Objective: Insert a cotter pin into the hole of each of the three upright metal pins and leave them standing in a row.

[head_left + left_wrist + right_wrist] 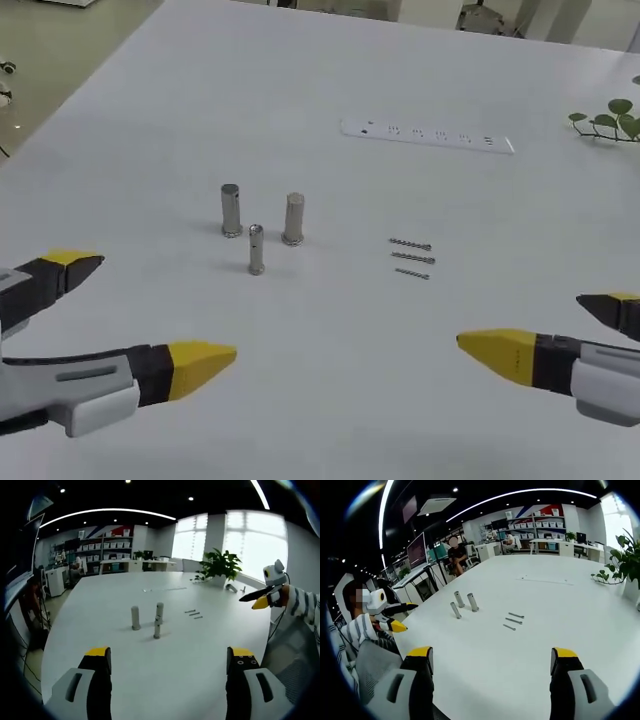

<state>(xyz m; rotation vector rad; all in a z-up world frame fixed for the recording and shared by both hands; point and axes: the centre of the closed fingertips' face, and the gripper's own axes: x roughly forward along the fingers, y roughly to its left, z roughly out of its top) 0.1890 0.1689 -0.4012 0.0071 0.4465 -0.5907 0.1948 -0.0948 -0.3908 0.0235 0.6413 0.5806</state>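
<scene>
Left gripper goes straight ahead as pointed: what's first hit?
Probably the thin metal pin, nearest of three, roughly centred ahead of the left gripper; height and depth unclear.

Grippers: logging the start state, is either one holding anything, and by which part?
Nothing is held: left gripper and right gripper are open, empty; cotter pins lie on the table.
</scene>
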